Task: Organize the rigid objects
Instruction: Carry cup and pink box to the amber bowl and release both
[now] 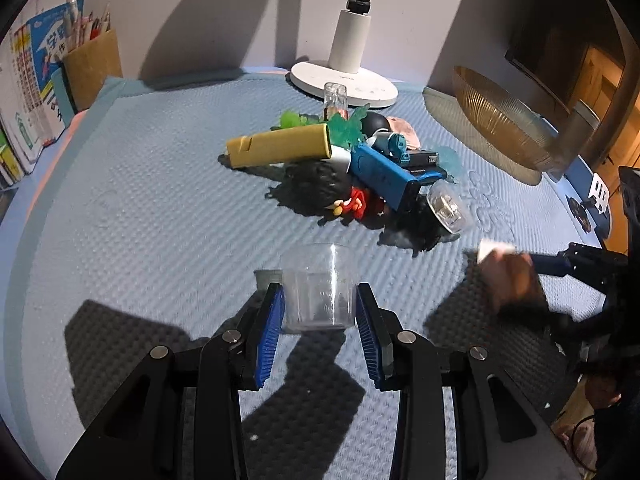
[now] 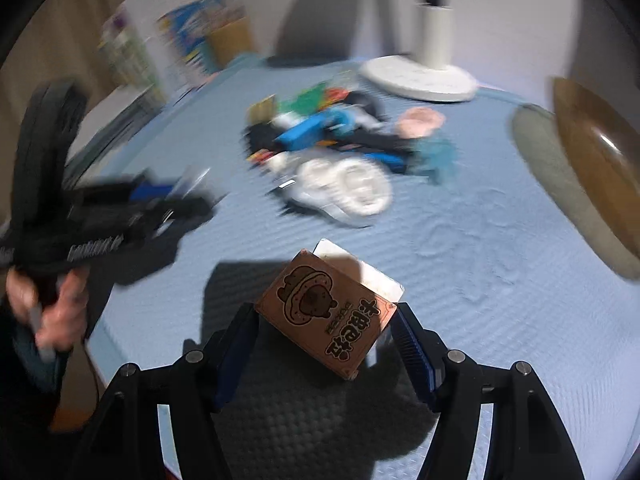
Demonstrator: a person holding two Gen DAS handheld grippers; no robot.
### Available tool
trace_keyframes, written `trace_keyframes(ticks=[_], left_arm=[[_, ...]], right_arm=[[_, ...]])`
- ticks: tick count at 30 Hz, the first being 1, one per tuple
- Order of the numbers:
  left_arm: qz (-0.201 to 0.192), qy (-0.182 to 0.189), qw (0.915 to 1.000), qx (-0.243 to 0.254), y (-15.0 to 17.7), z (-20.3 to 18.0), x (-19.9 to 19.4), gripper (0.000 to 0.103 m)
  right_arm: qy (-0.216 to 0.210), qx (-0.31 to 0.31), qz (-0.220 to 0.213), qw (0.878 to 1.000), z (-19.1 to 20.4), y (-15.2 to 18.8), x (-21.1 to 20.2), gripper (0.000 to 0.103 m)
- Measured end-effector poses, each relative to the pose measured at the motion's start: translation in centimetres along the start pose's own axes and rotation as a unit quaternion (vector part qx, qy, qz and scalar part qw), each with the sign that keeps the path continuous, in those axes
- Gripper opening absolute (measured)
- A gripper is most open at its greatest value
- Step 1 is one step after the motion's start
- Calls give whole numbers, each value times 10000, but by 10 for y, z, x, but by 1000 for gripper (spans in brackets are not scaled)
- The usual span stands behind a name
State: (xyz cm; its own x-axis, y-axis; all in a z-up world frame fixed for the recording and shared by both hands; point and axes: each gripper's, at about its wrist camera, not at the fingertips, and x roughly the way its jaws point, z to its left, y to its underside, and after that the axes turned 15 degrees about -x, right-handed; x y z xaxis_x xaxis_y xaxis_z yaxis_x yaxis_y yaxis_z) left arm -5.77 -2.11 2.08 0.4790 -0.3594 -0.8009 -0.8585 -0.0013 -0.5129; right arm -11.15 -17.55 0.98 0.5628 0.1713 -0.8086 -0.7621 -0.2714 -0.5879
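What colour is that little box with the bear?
Pinkish-brown box, dark bear drawing; clearest in the right wrist view.

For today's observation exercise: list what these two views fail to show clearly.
- Right wrist view: the toy pile is motion-blurred; items cannot be told apart.
- Left wrist view: the right hand-held gripper and its box are smeared.
- Left wrist view: the lamp is cut off by the top edge.

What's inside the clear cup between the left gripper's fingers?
The clear cup in the left gripper looks empty: the blue mat shows through its wall. Its base is too hazy to rule out something small.
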Motion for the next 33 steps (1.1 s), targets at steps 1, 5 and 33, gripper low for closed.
trace_keyframes(ticks=[1, 5, 33], left_arm=[[9, -7, 10000, -13, 0, 0, 0, 33], [67, -30, 9999, 90, 4, -5, 1, 45], [-370, -125, 9992, -14, -2, -27, -26, 32]], right_arm=[[103, 210, -42, 9997, -4, 2, -2, 66], [466, 741, 13, 9962, -2, 10, -1, 73], [339, -115, -255, 9990, -4, 13, -22, 42]])
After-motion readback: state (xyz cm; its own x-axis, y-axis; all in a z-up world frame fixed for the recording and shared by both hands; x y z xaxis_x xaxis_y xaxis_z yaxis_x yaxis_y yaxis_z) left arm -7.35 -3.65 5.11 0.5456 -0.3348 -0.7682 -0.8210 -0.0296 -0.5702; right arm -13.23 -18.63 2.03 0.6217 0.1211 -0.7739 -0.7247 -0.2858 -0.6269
